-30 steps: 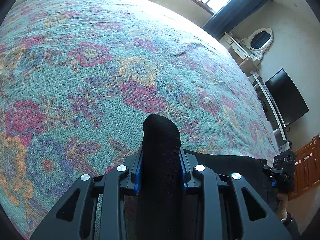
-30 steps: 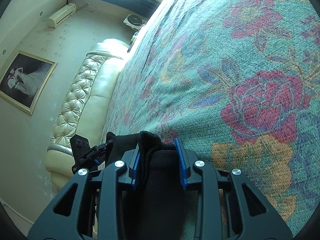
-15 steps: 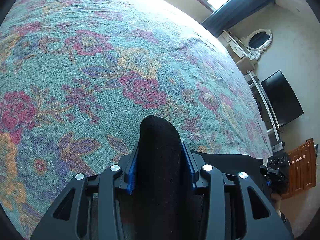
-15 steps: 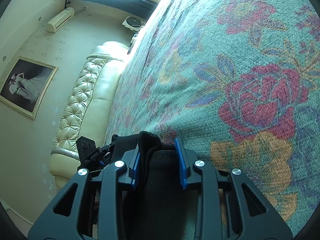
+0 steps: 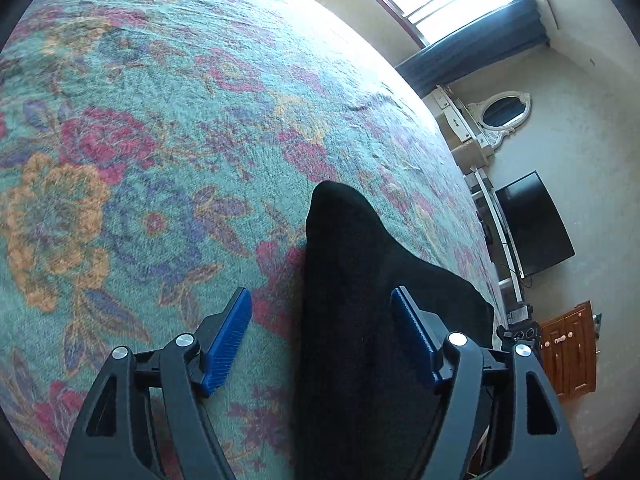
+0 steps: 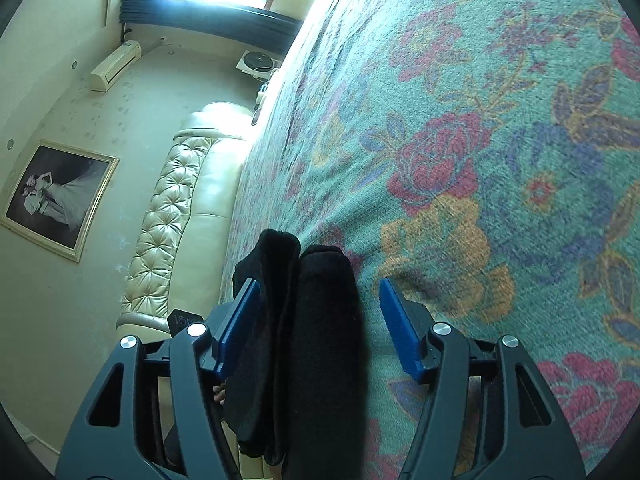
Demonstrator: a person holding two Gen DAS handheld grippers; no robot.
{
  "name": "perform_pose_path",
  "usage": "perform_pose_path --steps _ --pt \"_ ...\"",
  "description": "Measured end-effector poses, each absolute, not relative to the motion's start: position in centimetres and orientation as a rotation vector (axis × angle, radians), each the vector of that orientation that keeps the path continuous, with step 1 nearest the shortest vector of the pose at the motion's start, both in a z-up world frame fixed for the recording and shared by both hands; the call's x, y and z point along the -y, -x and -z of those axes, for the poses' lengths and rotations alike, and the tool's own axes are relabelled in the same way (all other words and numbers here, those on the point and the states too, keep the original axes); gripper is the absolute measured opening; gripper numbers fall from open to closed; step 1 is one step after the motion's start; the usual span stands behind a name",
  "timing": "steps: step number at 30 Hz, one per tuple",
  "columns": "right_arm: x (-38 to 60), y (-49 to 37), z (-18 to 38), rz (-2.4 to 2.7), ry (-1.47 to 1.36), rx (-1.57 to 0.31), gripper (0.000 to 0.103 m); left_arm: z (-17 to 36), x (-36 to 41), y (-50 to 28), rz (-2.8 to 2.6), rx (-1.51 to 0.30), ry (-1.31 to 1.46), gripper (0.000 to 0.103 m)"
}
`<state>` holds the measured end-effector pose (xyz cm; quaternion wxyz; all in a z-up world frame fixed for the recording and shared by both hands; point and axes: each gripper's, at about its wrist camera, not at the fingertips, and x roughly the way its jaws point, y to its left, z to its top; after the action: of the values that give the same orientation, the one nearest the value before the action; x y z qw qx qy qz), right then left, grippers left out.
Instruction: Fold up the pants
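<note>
One pair of black knit pants [image 5: 360, 320] lies bunched near the edge of the bed's teal floral bedspread [image 5: 160, 140]. Two tools: the left tool [image 5: 322, 336] and right tool [image 6: 316, 326] each stand spread apart, fabric between their blue pads unclamped.

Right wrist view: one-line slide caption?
Right tool open around the black pants on the flowered bedspread.
</note>
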<state>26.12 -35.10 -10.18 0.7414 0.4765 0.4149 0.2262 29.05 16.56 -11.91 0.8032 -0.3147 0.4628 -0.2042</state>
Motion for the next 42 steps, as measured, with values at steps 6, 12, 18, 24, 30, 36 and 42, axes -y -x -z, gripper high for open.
perform_pose_path --steps 6,12,18,24,30,36,42 --pt "33.8 -20.7 10.3 -0.54 -1.049 -0.952 0.067 12.1 -17.1 -22.1 0.448 -0.971 0.706 0.072" --pt "31.1 -18.0 10.1 -0.586 -1.085 -0.978 0.077 11.8 -15.9 -17.8 0.498 -0.981 0.739 0.077" --pt "29.2 -17.9 9.6 -0.534 -1.031 -1.008 0.078 11.8 -14.3 -17.4 0.486 -0.997 0.739 0.078" --pt "28.6 -17.2 10.4 -0.505 -0.976 -1.044 0.039 11.5 -13.3 -16.6 0.463 -1.008 0.684 0.067" --pt "28.9 -16.8 10.8 -0.532 -0.986 -1.028 0.032 11.7 -13.9 -16.9 0.432 -1.012 0.669 0.045" --pt "30.0 -16.2 11.6 -0.554 -1.003 -1.016 0.028 11.1 -12.7 -16.9 0.417 -0.993 0.575 0.045" --pt "30.4 -16.0 12.1 -0.582 -1.008 -1.0 0.028 10.9 -12.5 -16.4 0.422 -0.975 0.563 0.045"
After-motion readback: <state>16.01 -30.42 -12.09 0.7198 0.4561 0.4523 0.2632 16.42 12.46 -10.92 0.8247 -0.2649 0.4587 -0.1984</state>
